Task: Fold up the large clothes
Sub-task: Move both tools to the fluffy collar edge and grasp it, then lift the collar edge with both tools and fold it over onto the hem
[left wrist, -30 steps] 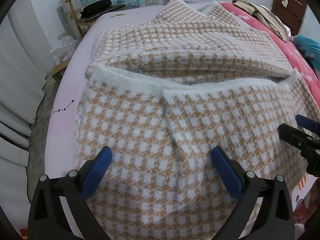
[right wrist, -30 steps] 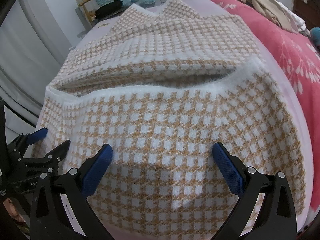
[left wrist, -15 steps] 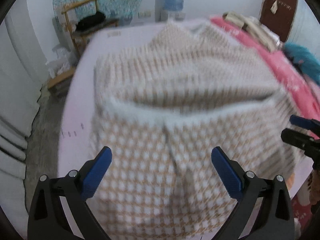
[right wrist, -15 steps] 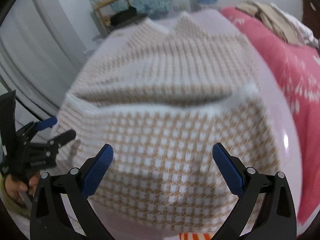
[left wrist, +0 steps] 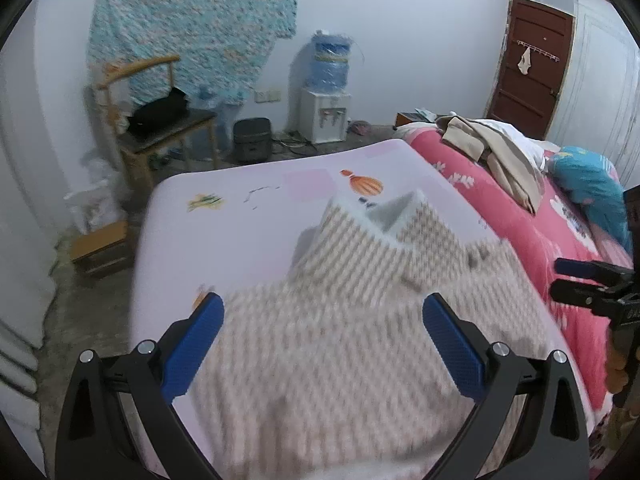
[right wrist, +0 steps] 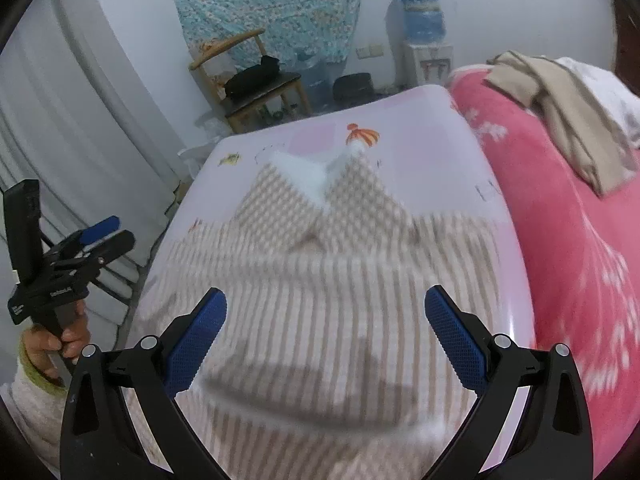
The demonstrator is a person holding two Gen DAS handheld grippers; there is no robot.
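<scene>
Both my left gripper [left wrist: 322, 332] and right gripper [right wrist: 325, 326] hang spread wide, empty, above the checked sweater [right wrist: 320, 280] on the lilac sheet [left wrist: 240, 216]; grabbing blind through this blur, I risk pinching one layer and dragging the fold askew.

Hardly any writing can be read here. The left gripper [right wrist: 110, 236], seen to the left of the right gripper's jaws, carries small white lettering on its black body, too small and blurred to make out. The right gripper [left wrist: 576, 280], to the right of the left gripper's jaws, bears a similar white mark at the picture's edge, equally illegible.
</scene>
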